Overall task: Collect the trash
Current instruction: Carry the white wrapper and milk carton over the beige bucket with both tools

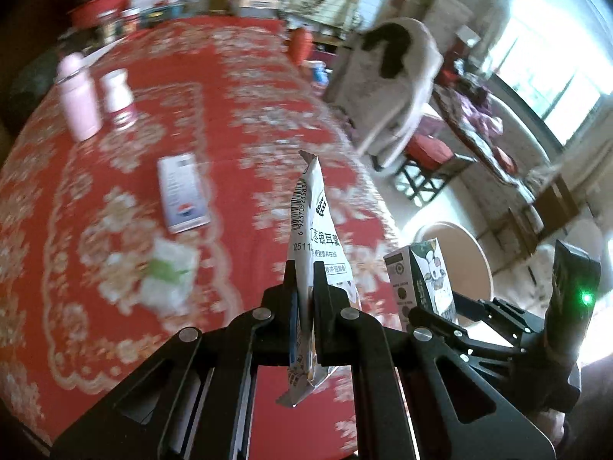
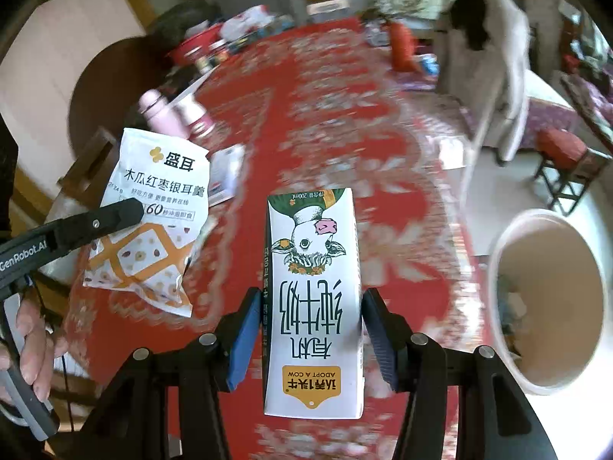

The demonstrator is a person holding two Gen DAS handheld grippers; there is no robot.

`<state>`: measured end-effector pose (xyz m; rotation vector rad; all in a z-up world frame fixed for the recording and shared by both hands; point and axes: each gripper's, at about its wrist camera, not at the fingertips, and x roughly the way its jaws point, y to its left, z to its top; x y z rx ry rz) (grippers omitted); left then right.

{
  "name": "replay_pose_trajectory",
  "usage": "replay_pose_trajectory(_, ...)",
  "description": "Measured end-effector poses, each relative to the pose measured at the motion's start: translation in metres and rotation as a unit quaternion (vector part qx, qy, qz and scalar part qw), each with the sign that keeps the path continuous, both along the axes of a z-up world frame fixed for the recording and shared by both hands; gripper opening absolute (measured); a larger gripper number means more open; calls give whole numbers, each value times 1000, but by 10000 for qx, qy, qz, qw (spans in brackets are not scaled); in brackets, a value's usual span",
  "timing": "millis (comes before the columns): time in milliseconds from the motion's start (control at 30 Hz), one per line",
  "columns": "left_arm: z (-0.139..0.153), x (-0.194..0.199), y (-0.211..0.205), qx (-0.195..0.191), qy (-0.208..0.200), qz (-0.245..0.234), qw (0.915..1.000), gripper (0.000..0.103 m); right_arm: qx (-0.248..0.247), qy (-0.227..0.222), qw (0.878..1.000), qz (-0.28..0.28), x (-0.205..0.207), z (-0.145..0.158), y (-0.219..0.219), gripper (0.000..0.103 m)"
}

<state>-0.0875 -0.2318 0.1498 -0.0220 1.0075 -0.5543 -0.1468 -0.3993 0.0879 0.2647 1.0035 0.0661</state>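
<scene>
Our left tool (image 1: 304, 280) clamps a snack packet (image 1: 314, 230); our right tool (image 2: 306, 329) clamps a milk carton (image 2: 312, 303) beside the bin (image 2: 544, 383), which holds scraps.

red floral table (image 1: 237, 88); on it pink bottle (image 1: 76, 96), white bottle (image 1: 118, 94), white box (image 1: 183, 191), crumpled wrapper (image 1: 168, 276)

The table (image 1: 245, 76) is smeared by motion blur, so the print on the flat box (image 1: 183, 192) left of the sachet (image 1: 312, 230) cannot be read. The sachet's lower part hides behind the left tongs (image 1: 303, 287).
</scene>
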Motion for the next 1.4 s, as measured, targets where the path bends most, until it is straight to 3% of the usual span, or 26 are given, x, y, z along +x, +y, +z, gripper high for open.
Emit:
replay_pose_trajectory(400, -4, -12, -120, 13, 23, -1047, 9945, 4, -73, 32, 9919, -1264, -38, 0, -108, 52)
replay_pose_trajectory(733, -27, -23, -198, 46, 218, -1641, 9862, 4, -110, 180, 9796, -1997, -61, -10, -172, 52)
replay_pose_trajectory(1000, -51, -27, -240, 109, 396, -1921, 9805, 4, -101, 335, 9707, -2379, -76, -20, -207, 52)
replay_pose_trajectory(1400, -82, -16, -268, 263, 648, -1913, 9790, 4, -39, 551, 9647, -2575, -74, -41, -233, 52)
